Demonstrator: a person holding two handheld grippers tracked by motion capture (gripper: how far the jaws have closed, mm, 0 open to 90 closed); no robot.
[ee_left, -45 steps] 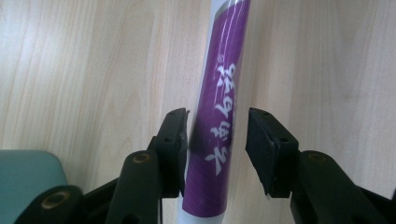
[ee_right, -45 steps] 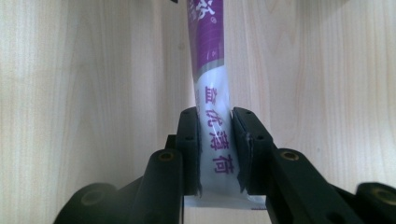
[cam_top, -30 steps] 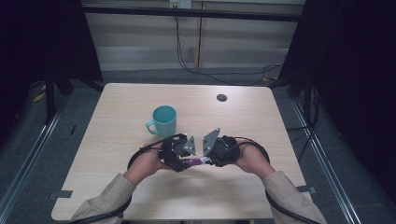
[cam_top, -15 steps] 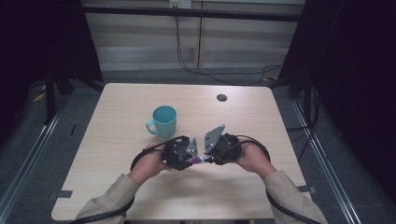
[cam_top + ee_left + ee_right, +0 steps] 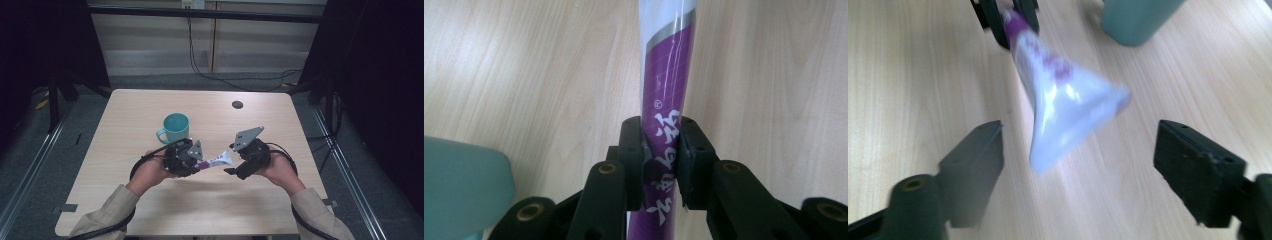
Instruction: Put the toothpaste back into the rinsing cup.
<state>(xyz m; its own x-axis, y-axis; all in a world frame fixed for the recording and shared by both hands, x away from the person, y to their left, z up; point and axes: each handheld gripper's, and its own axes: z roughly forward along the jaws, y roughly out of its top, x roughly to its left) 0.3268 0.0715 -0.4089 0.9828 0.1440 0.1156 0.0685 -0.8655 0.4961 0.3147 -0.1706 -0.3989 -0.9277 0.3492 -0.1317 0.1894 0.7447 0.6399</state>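
Two black jaws of the left gripper (image 5: 661, 165) are clamped tight on the purple end of a toothpaste-style tube (image 5: 669, 90), pinching it right across the printed lettering, so that end is properly held. From there the tube sticks out over the bare wooden table (image 5: 125, 110) toward the right gripper (image 5: 1088, 170), whose jaws stand wide apart on either side of the tube's flat white crimped end (image 5: 1073, 125) without touching it. My guess is this thing is light and squishy: the body already looks dented where it's squeezed, so a hard pinch mid-body could push paste around. That flat crimp seems the stiffest spot to grab, though the glossy plastic may be slick. A teal mug (image 5: 176, 127) sits on the table just beyond the hands. Can't see the cap end at all, it's buried behind the left jaws, and the right gripper view is blurry, so the print there is unreadable.
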